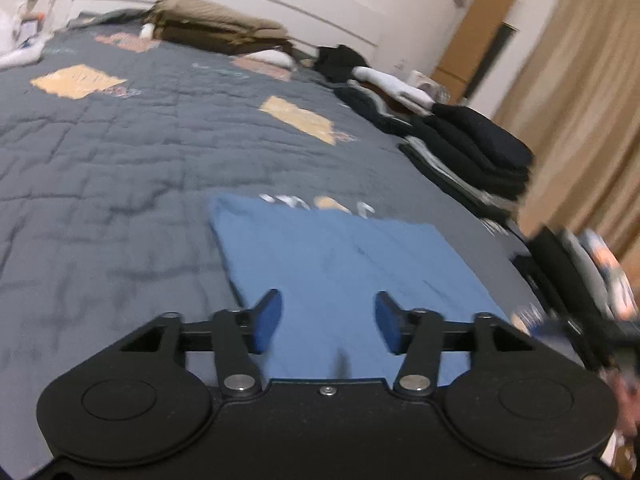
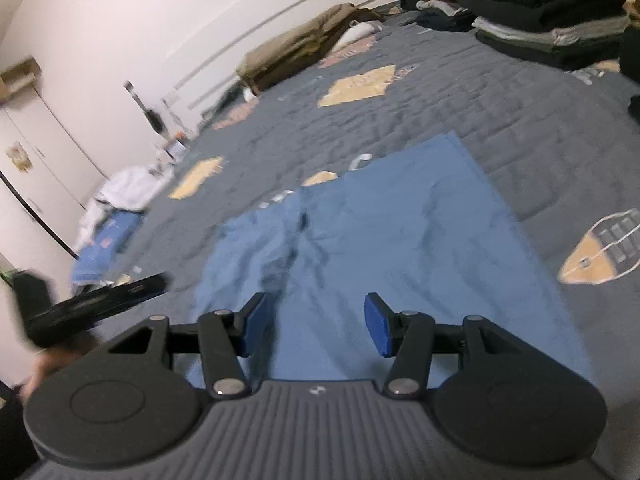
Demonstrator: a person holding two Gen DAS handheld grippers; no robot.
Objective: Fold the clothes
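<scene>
Grey quilted bed [image 1: 120,152] bears blue garment [image 1: 340,264], folded stacks [image 1: 472,148].

The flat blue cloth garment [image 2: 384,240] looks soft and matt; the grey quilted bedspread [image 1: 120,152] is stitched, puckered fabric.

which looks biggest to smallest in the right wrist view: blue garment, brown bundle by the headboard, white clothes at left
1. blue garment, though it lies nearest the camera.
2. and 3. brown bundle and white clothes look alike; unsure.
</scene>
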